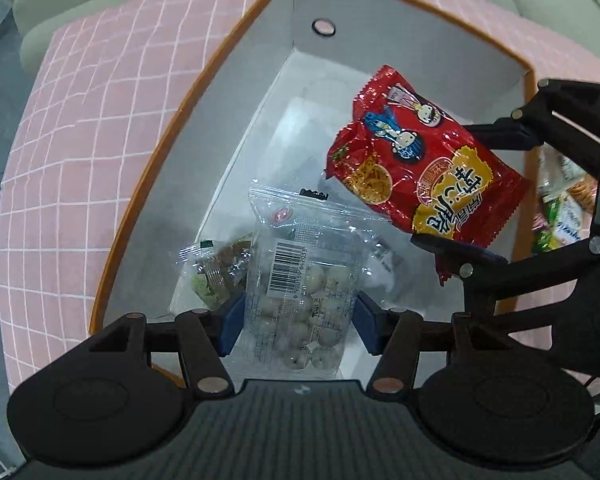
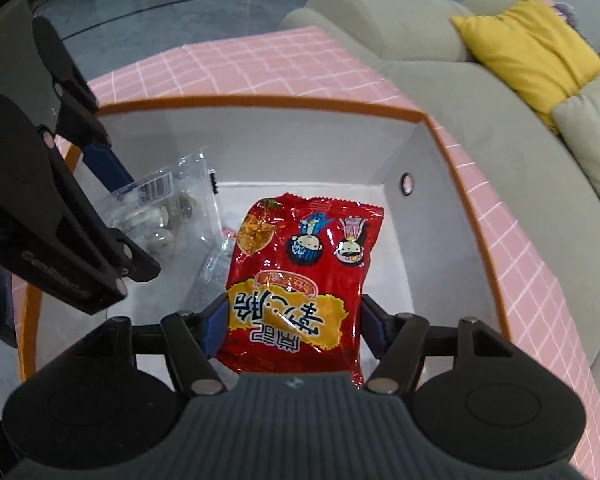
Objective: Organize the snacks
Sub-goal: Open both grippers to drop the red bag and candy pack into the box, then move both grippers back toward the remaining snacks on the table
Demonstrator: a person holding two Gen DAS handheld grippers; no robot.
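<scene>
Pink checked cloth (image 1: 80, 140) covers the table under my orange-rimmed box (image 1: 228, 52). My left gripper (image 1: 296, 316) pinches a clear bag of pale balls (image 1: 296, 300) over the box, and my right gripper (image 2: 292, 320) pinches a red snack packet (image 2: 300, 272) just beside it.

Box (image 1: 188, 184) on checked cloth (image 1: 80, 120); sofa (image 2: 480, 128) behind; wrapped snack (image 1: 212, 276) on box floor.

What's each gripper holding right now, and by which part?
Left gripper: clear bag of round candies, fingers on its two side edges, lower half. Right gripper: red snack packet, gripped across its sides near one end. Both over the box.
</scene>
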